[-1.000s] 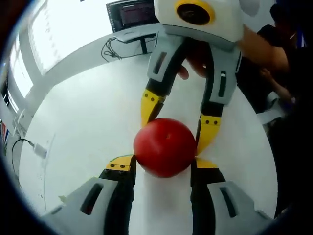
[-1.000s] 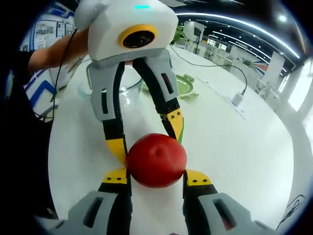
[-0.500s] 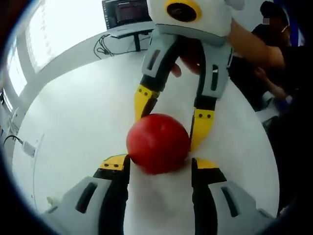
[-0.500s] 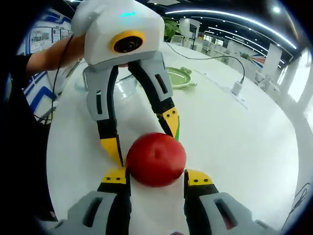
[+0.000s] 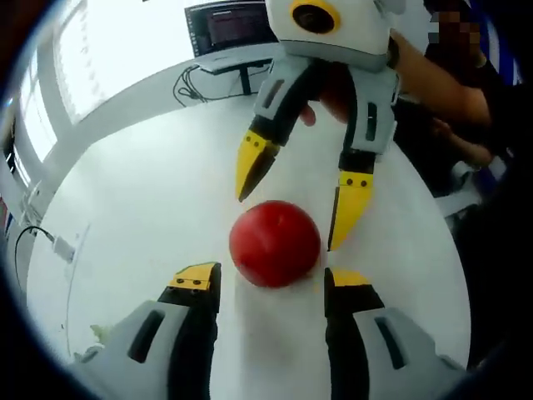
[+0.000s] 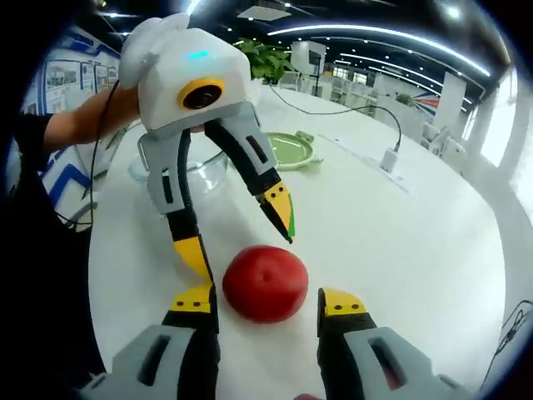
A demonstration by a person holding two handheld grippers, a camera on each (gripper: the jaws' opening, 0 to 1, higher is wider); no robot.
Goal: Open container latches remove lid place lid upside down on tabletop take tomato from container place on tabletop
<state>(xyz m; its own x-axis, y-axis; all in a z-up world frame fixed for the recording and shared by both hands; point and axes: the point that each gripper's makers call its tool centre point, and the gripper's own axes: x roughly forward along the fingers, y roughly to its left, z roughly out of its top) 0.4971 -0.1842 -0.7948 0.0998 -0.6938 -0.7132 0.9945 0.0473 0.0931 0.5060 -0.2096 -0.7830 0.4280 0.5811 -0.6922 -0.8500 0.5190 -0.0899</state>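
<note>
A red tomato (image 5: 275, 243) (image 6: 265, 283) lies on the white tabletop (image 5: 150, 208) between the two grippers, which face each other. My left gripper (image 5: 271, 279) is open, its yellow tips just short of the tomato and not touching it. My right gripper (image 6: 266, 300) is open too, with small gaps on both sides of the tomato. From the far side the right gripper (image 5: 298, 196) hangs open over the tomato, as does the left gripper (image 6: 237, 233). The glass container (image 6: 208, 171) and the green lid (image 6: 287, 150) stand behind on the table.
A cable and a white plug block (image 6: 387, 158) lie on the table (image 6: 400, 242) beyond the lid. A monitor (image 5: 233, 25) with cables stands at the table's far edge. A person's arm (image 5: 441, 83) holds the right gripper, and dark clothing (image 5: 500, 250) borders the table.
Both grippers have opened wider and pulled back a little from the tomato. The tomato, squeezed between jaws before, now rests free on the table.
</note>
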